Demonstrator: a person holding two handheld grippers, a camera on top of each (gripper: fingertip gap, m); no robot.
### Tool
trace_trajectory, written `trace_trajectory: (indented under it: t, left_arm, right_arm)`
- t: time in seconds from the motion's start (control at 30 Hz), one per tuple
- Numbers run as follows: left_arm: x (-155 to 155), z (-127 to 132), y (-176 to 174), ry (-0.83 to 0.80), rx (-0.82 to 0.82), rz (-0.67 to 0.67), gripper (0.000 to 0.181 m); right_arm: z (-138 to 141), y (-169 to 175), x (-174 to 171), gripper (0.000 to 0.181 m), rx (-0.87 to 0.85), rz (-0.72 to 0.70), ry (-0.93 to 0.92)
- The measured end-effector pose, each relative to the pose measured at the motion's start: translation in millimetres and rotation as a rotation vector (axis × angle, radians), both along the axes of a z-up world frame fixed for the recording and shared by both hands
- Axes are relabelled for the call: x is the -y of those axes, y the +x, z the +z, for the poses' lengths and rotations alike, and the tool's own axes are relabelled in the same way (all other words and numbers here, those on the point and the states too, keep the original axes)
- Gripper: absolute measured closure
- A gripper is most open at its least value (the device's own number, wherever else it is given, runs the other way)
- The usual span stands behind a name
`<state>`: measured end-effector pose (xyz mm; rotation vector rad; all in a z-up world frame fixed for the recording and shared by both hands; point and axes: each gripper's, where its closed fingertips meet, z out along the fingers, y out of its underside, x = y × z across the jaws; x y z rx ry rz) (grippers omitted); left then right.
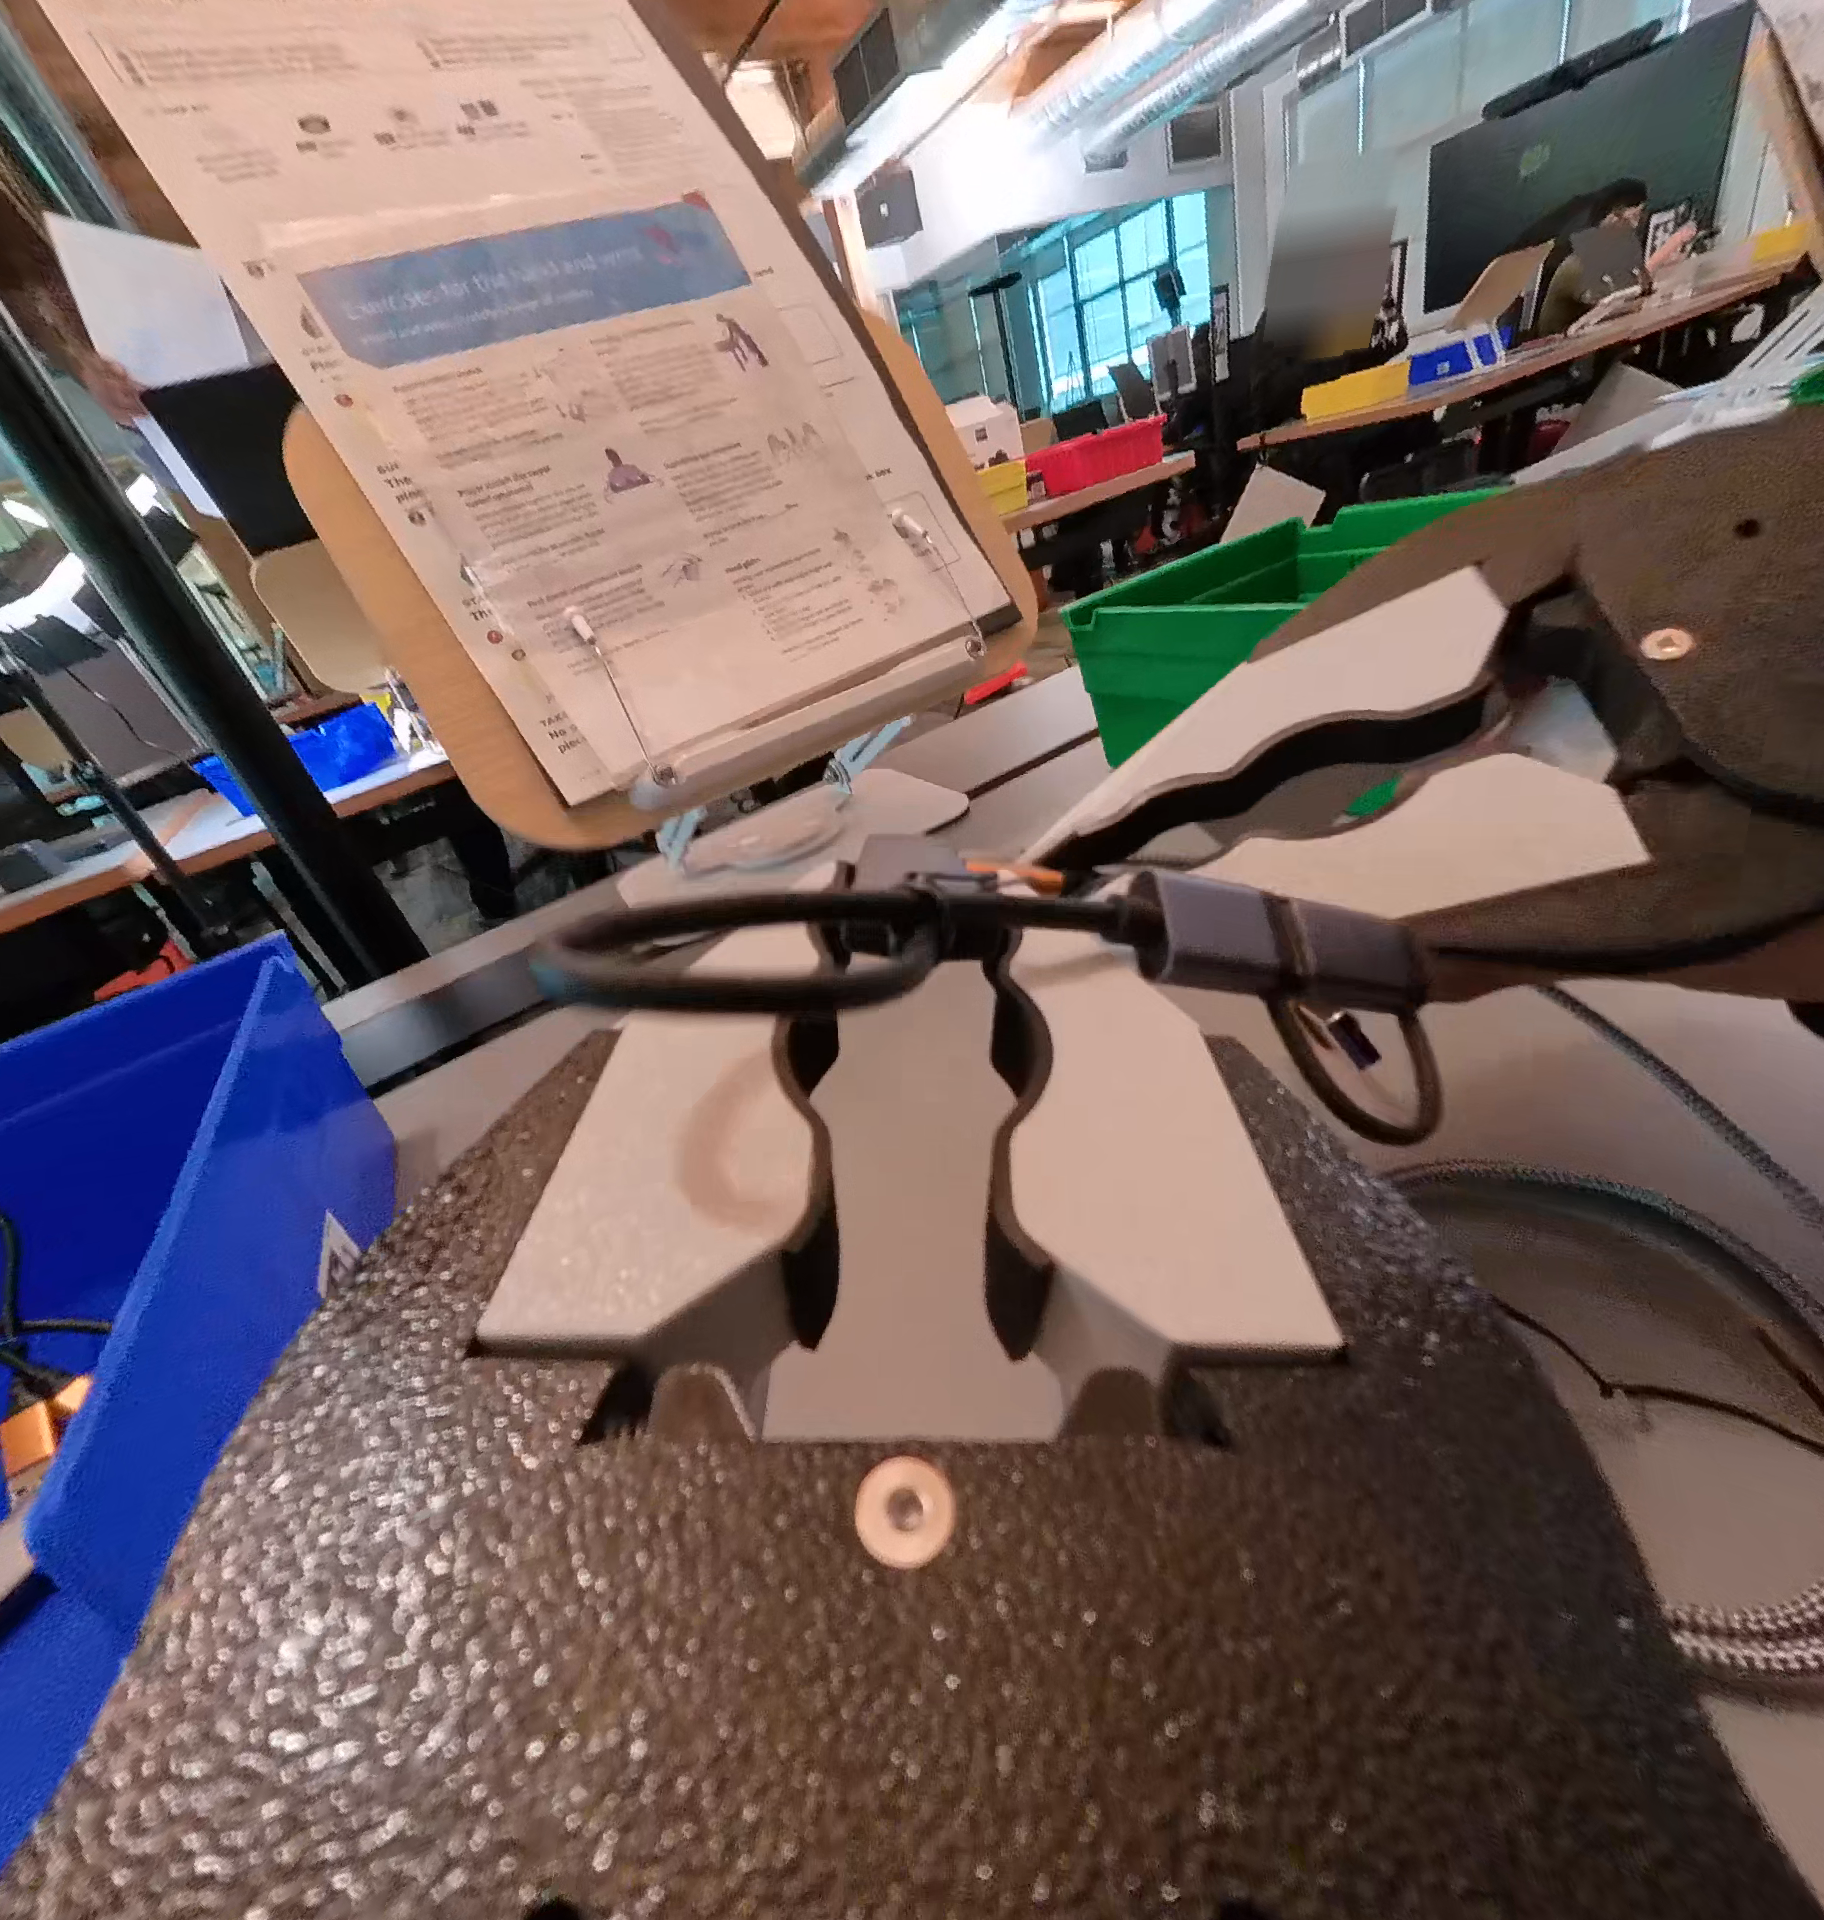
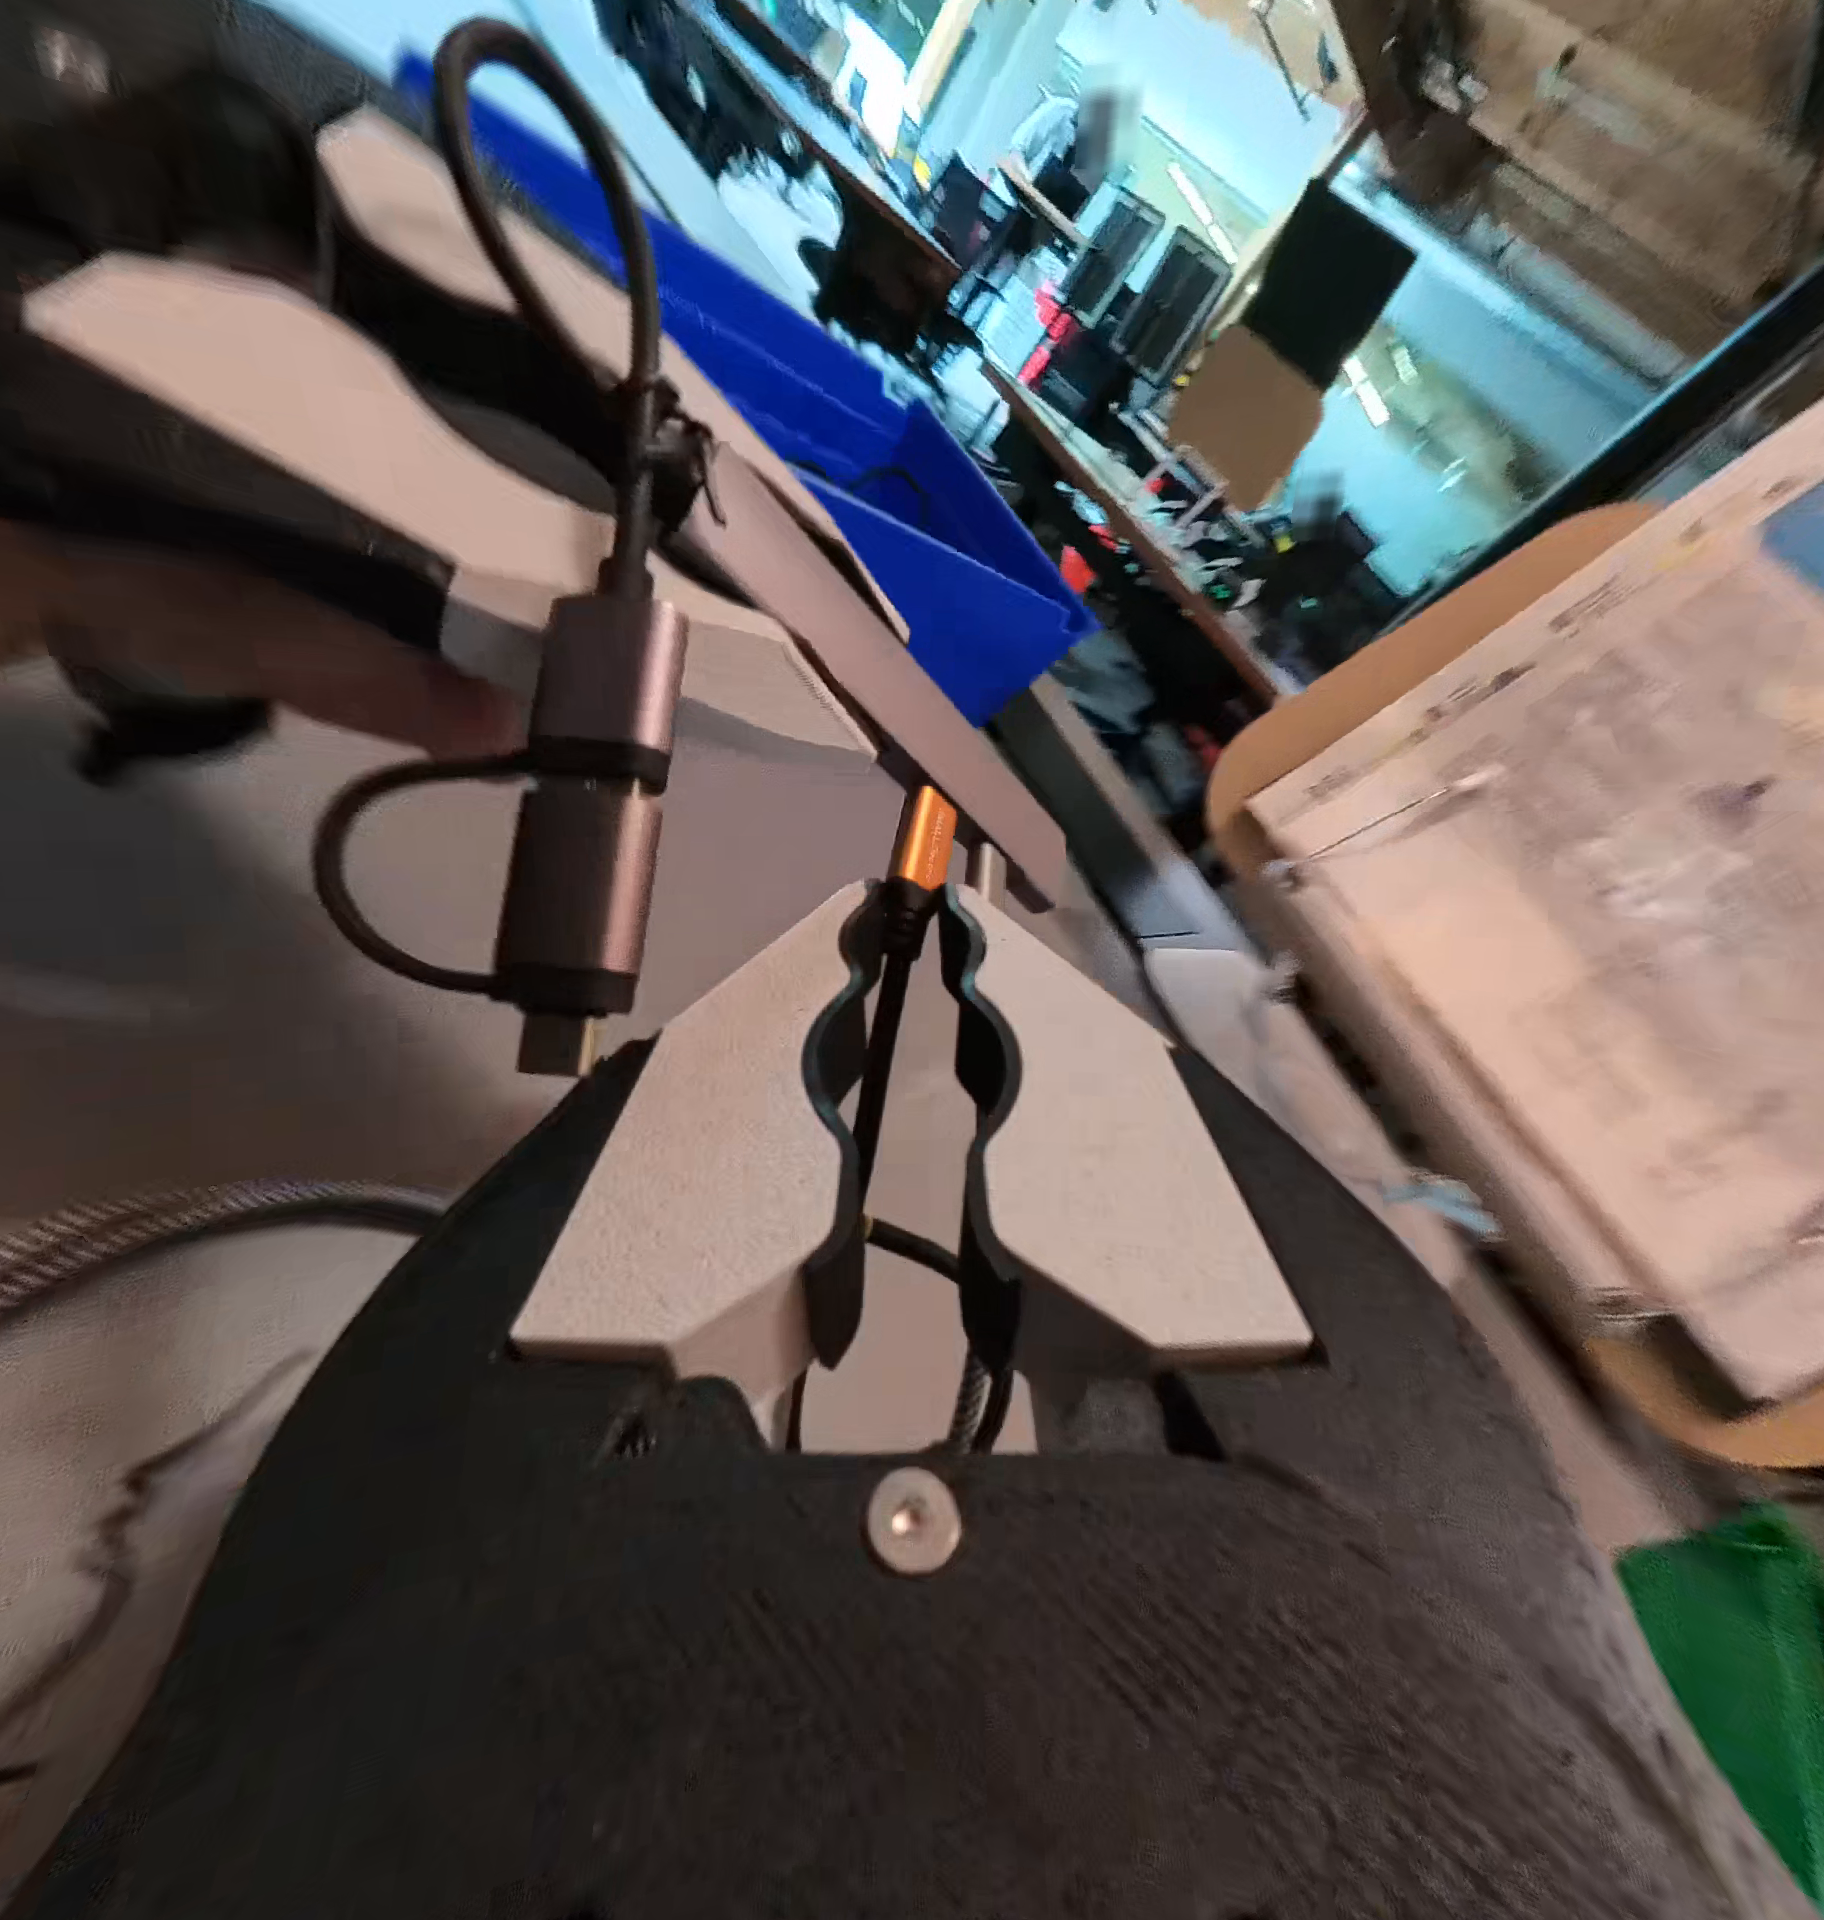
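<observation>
**Two short cables held between two claws**

Off to the left of the left claw (image 1: 913, 940) a blue plastic bin (image 1: 160, 1195) is seen, and ahead of it a wooden document stand (image 1: 617, 468) with printed sheets; a green plastic bin (image 1: 1178, 644) lies beyond the right claw (image 2: 903, 914).

The left claw is clenched on a short black looped cable (image 1: 721, 951), gripped at its tied middle, with the loop hanging out to the left of the tips. Its grey metal plug housing (image 1: 1292, 940) sticks out to the right, just beside the right claw.

The right claw is clamped on a thin black cable with an orange metal connector (image 2: 923, 836), pinched just behind the connector, which pokes forward past the tips.

Both cables are judged light and limp; the hard housings are stiff, smooth and probably slippery. Hold is best taken at the strain relief.
</observation>
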<state>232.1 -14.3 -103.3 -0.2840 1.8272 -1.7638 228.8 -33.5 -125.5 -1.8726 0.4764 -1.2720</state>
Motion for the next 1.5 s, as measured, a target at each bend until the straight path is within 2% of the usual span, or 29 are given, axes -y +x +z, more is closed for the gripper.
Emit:
trace_trajectory:
  t: [0.1, 0.23, 0.4, 0.5, 0.57, 0.77, 0.9, 1.0, 1.1, 1.2, 1.3, 1.4, 1.5]
  left_arm:
    - [4, -7, -1, 0.026, -0.020, 0.004, 0.160]
    - [8, -4, -6, 0.026, 0.024, 0.000, 0.157]
    - [14, -4, -12, -0.023, -0.045, -0.065, 0.144]
    - [11, -4, -5, -0.008, -0.043, 0.005, 0.158]
    - [10, -5, -2, 0.013, -0.019, 0.027, 0.159]
    - [11, -16, 3, -0.006, -0.165, -0.022, 0.159]
    - [10, -22, 5, -0.030, -0.268, -0.047, 0.159]
    - [11, -28, 4, -0.044, -0.349, -0.063, 0.159]
    - [11, -28, 4, -0.022, -0.323, -0.048, 0.159]
    - [9, -28, 5, 0.029, -0.272, -0.008, 0.160]
    - [8, -28, 6, 0.038, -0.248, 0.004, 0.161]
    - [7, -21, 4, 0.014, -0.208, -0.013, 0.161]
    - [7, -10, 0, -0.030, -0.159, -0.031, 0.161]
  right_arm:
    - [0, 2, 7, 0.174, 0.115, -0.050, -0.193]
    - [5, -2, 9, 0.174, 0.160, -0.043, -0.238]
    - [-1, -1, 9, 0.176, 0.175, -0.040, -0.328]
    - [-8, 0, 7, 0.175, 0.182, -0.050, -0.386]
    - [-3, 1, 9, 0.176, 0.202, -0.065, -0.366]
    - [-4, 2, 12, 0.175, 0.244, -0.083, -0.411]
    - [1, 3, 13, 0.176, 0.351, -0.114, -0.577]
    - [3, 3, 14, 0.176, 0.367, -0.108, -0.617]
    - [3, 3, 14, 0.176, 0.375, -0.106, -0.630]
    - [1, 4, 13, 0.176, 0.353, -0.101, -0.555]
    - [1, 3, 10, 0.173, 0.260, -0.051, -0.303]
    - [17, -3, 8, 0.161, 0.197, 0.025, 0.046]
    - [24, -7, 6, 0.166, 0.124, 0.096, 0.230]
